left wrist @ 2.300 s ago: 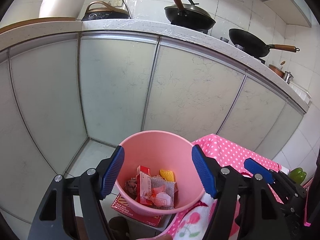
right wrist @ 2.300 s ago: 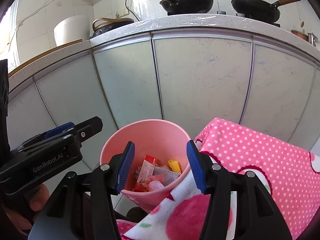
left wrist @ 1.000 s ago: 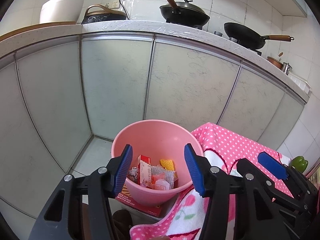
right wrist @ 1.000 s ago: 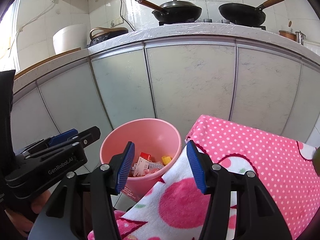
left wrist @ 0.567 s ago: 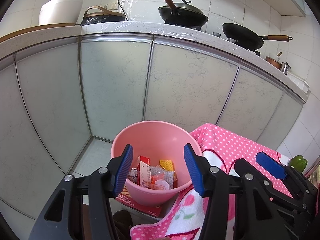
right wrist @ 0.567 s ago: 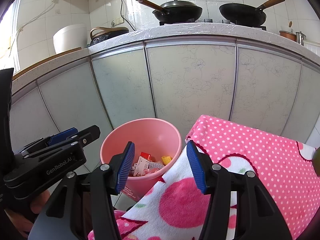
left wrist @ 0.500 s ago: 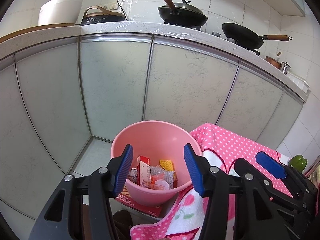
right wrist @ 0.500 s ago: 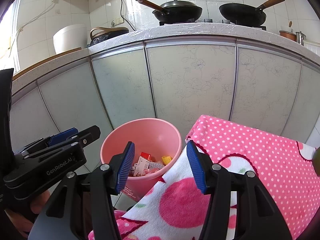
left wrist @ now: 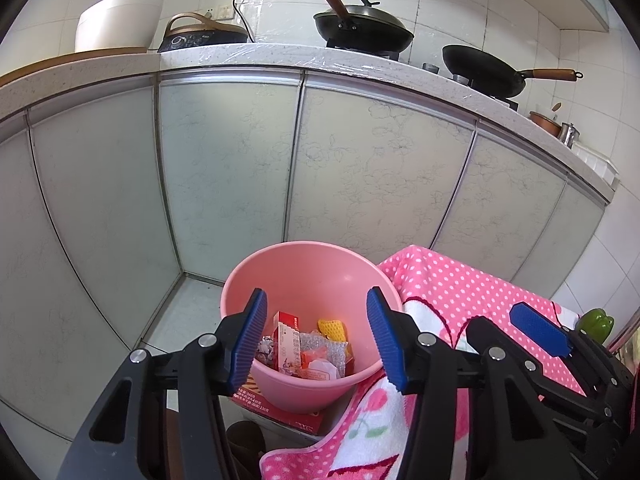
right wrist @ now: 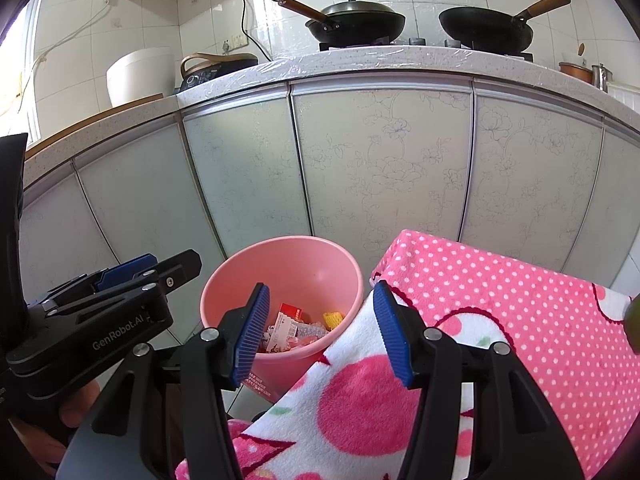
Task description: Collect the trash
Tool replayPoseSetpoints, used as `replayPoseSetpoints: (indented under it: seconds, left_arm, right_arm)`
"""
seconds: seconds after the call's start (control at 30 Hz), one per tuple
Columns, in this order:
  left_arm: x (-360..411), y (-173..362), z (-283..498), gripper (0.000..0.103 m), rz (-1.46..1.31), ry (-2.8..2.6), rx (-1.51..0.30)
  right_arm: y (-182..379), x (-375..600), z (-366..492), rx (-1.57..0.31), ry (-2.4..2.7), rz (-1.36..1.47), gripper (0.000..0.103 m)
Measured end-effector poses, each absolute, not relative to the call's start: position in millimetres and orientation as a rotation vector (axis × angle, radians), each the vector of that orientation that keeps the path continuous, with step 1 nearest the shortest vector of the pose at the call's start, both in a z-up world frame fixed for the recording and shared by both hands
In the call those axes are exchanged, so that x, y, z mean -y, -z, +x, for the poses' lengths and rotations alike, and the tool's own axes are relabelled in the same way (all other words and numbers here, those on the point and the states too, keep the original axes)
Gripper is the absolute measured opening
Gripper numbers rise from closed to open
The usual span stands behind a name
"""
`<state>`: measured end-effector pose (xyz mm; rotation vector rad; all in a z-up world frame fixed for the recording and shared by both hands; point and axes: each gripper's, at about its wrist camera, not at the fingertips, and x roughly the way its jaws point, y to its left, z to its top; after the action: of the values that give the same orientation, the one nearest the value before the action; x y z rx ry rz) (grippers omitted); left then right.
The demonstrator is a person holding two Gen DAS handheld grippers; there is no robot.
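While both cameras look toward the kitchen cabinets, I see the pink bucket (left wrist: 312,276) standing on a red box (left wrist: 276,410) on the floor, just beside the edge of a pink dotted cloth (left wrist: 460,292). The trash (left wrist: 308,350) lies inside at the bottom: a red carton, a yellow piece, crinkled clear wrap and some paper scraps. My left gripper (left wrist: 314,338) hangs over the bucket with its blue pads spread wide and nothing between them. My right gripper (right wrist: 320,330) is likewise parted and empty, half over the bucket rim, half over the cloth.

The left view looks more steeply into the bucket, so I can pick out the separate pieces of trash; from the right they are smaller and partly hidden by the near rim. The left view also shows a green pepper (left wrist: 596,322) at the far right and the right gripper from the side. The right view alone shows the left gripper's side, a hand (right wrist: 66,420) under it, and the cloth's big pink-and-white pattern. Both show two pans on the counter (right wrist: 360,60).
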<state>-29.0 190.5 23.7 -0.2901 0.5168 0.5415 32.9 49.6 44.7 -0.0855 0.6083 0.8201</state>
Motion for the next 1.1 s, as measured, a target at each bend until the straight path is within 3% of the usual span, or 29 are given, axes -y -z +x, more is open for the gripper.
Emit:
replayPoseSetpoints:
  seconds: [1.1]
  left_arm:
    - [-184.7,-19.3,-24.5,0.052,-0.270,-0.535,-0.530]
  right_arm:
    - [-41.0,-45.8,36.5,-0.615,-0.819,-0.080,0.055]
